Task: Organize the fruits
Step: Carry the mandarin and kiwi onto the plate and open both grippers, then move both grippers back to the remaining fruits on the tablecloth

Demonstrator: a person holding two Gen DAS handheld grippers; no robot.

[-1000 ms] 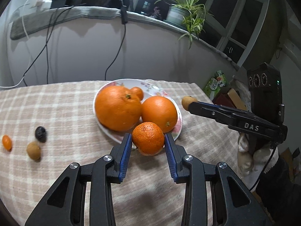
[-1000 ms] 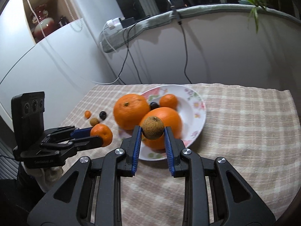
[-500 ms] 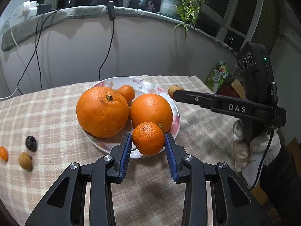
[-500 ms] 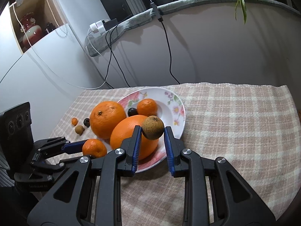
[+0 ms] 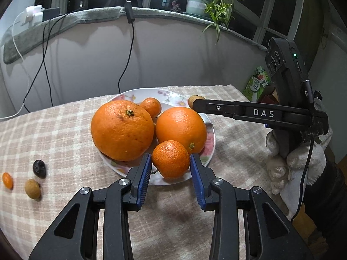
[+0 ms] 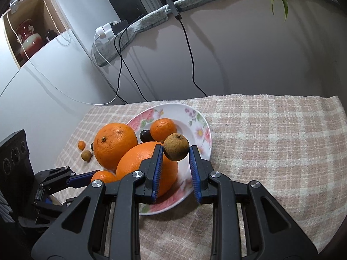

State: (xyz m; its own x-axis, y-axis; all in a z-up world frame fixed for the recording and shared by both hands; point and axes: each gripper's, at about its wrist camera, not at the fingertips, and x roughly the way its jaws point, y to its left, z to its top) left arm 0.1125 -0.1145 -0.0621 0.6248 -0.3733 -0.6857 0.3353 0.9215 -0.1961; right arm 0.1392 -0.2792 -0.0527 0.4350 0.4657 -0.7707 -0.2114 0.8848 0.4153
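My left gripper [image 5: 170, 165] is shut on a small mandarin [image 5: 170, 158] and holds it over the near rim of the floral plate [image 5: 173, 99]. The plate holds two big oranges [image 5: 122, 130] [image 5: 181, 127] and another small mandarin [image 5: 151, 106]. My right gripper [image 6: 176, 154] is shut on a brown longan [image 6: 176, 147] above the plate [image 6: 201, 125], beside the nearer big orange [image 6: 138, 164]. A dark fruit [image 6: 145, 135] lies on the plate. The right gripper also shows in the left wrist view [image 5: 196, 103].
On the checked cloth left of the plate lie a kumquat [image 5: 7, 180], a dark fruit [image 5: 39, 168] and a longan [image 5: 32, 188]. Cables hang down the wall [image 5: 128, 65] behind the table. A potted plant [image 5: 201, 4] stands on the sill.
Both grippers have moved in over the plate with their fruits. The mandarin now hangs over the near rim, and the longan is above the plate's right side.
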